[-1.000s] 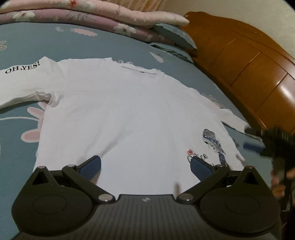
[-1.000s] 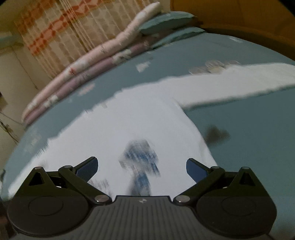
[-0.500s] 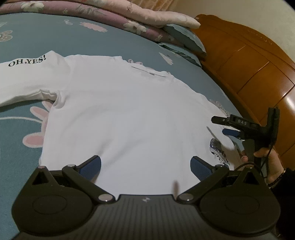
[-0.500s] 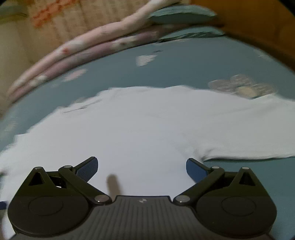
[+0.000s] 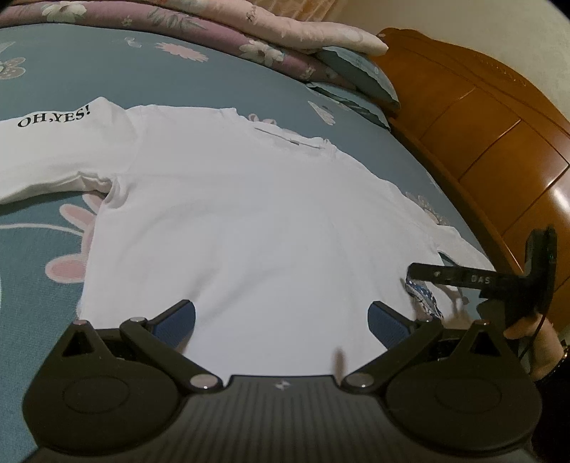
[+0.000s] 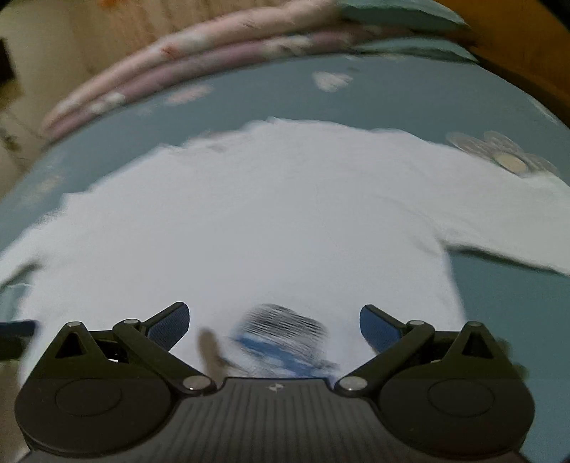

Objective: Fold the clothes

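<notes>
**Both grippers lining up on the shirt hem**

Left gripper (image 5: 281, 315): blue-padded fingers (image 5: 176, 318) are standing wide apart, holding nothing, hovering over the near hem. Right gripper (image 6: 274, 322): fingers likewise spread wide and empty; that view is blurring with motion, so whether they are touching the cloth I cannot tell.

Between both pairs of fingers is lying the white long-sleeved cotton shirt (image 5: 249, 220), spread flat across the teal flower-printed bed sheet (image 5: 35, 295), hem nearest, collar far. One sleeve, lettered "OH,YES!" (image 5: 53, 119), is reaching left; the other is running toward the orange wooden headboard (image 5: 498, 142). A blue-and-black print (image 6: 285, 334) is sitting near the hem, under the right gripper. Folded pink and mauve quilts (image 5: 213, 21) are stacked beyond the shirt.

Judgement: folding is barely begun; the step in hand looks like taking the hem corners. To do it well, set each pair of fingers at an outer corner, pinch both layers together, and lift evenly so the cloth is not skewing or dragging the sleeves.
</notes>
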